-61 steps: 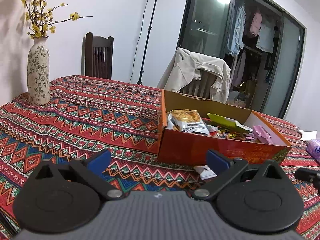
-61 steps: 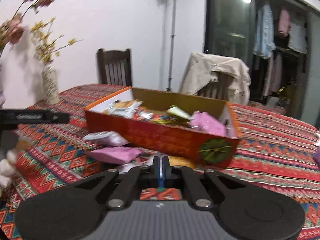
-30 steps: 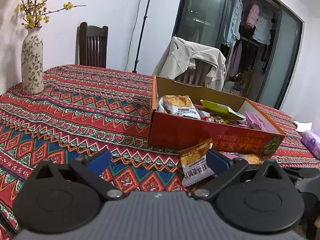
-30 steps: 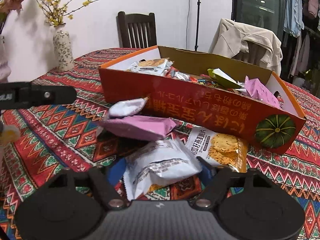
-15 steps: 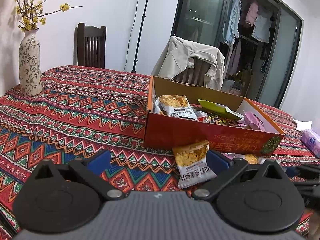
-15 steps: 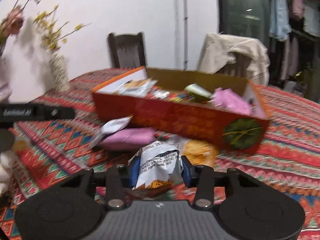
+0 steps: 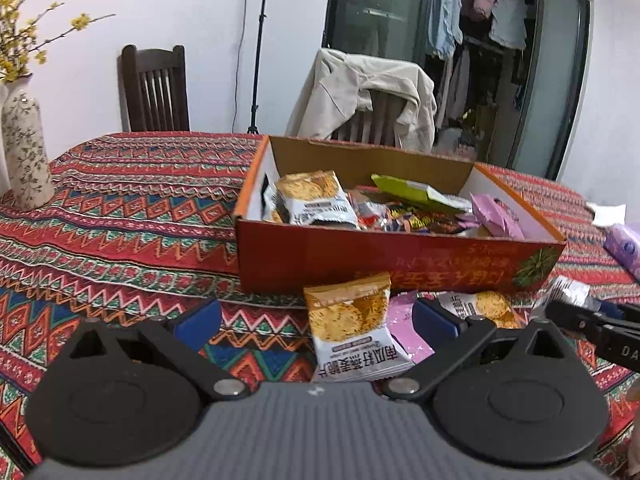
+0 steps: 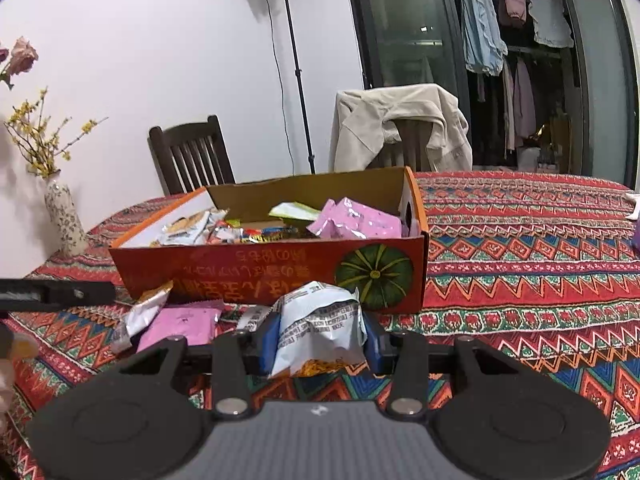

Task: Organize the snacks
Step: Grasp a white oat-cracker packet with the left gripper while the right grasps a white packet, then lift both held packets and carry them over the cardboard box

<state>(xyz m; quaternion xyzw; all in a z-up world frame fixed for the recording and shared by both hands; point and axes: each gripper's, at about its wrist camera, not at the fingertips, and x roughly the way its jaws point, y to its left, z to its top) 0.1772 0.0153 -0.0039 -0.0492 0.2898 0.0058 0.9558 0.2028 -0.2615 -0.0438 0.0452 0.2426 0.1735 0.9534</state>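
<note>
- A white-walled room with dark glass doors; the bench (image 8: pixel 520 248) carries a red, zigzag-patterned woven cloth, and a floral ceramic vase (image 7: pixel 26 160) stands near its left edge.
- An open orange cardboard box with a pumpkin print (image 8: pixel 280 268) sits mid-bench, already holding mixed snack packets.
- The right gripper (image 8: pixel 318 338) is clamped on a crinkled white foil snack packet (image 8: pixel 320 328), just in front of the box's near wall.
- The left gripper (image 7: pixel 316 320) stands wide apart; an orange-and-white cracker packet (image 7: pixel 352 328) lies between its fingers, untouched.
- A flat pink packet (image 8: pixel 180 324) lies on the cloth beside the box's near wall.
</note>
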